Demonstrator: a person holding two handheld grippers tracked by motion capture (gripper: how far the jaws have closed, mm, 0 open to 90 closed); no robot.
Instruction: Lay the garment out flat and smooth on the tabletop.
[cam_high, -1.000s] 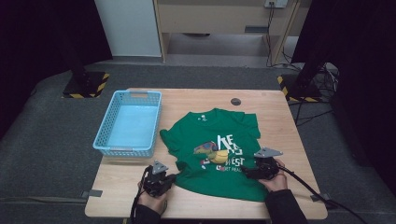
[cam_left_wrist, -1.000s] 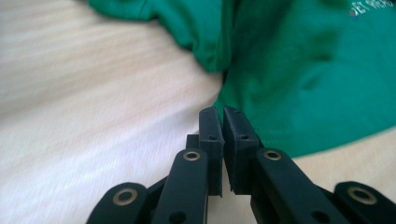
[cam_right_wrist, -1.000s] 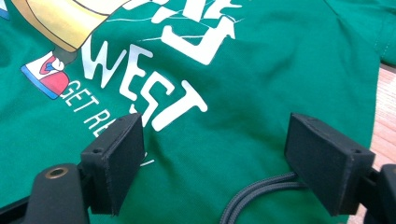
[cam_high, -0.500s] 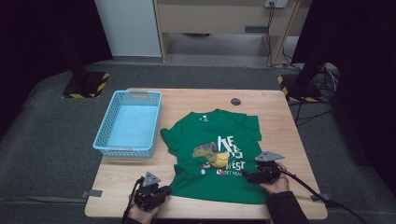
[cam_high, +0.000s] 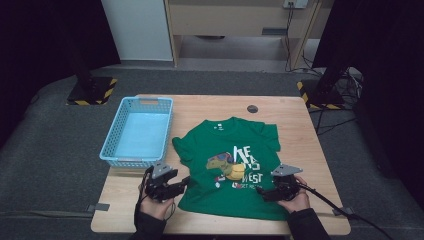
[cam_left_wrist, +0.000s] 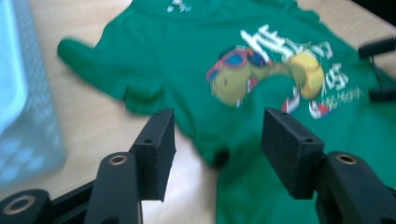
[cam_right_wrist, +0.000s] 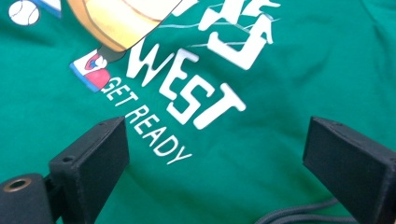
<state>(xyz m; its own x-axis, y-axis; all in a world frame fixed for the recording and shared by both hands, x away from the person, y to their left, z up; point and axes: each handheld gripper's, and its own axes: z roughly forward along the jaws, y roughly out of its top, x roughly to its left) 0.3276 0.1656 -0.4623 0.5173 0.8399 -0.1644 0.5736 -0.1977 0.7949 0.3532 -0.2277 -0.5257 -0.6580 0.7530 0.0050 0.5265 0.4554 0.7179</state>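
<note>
The green shirt (cam_high: 232, 165) lies flat on the table (cam_high: 305, 140). The left hand-held gripper (cam_high: 181, 185) has just been opening beside its edge, holding nothing. The right hand-held gripper (cam_high: 261, 192) gapes wide over the shirt's bottom part.

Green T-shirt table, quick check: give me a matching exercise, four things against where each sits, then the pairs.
Things:
1. green T-shirt
2. blue basket
3. left hand-held gripper
4. right hand-held gripper

Places:
A. at the shirt's lower right, jaws open over the print
B. spread flat in the middle of the table
C. on the table's left edge, nothing inside
D. at the shirt's lower left edge, jaws just been opening, nothing between them

Pairs: 1-B, 2-C, 3-D, 4-A
</note>
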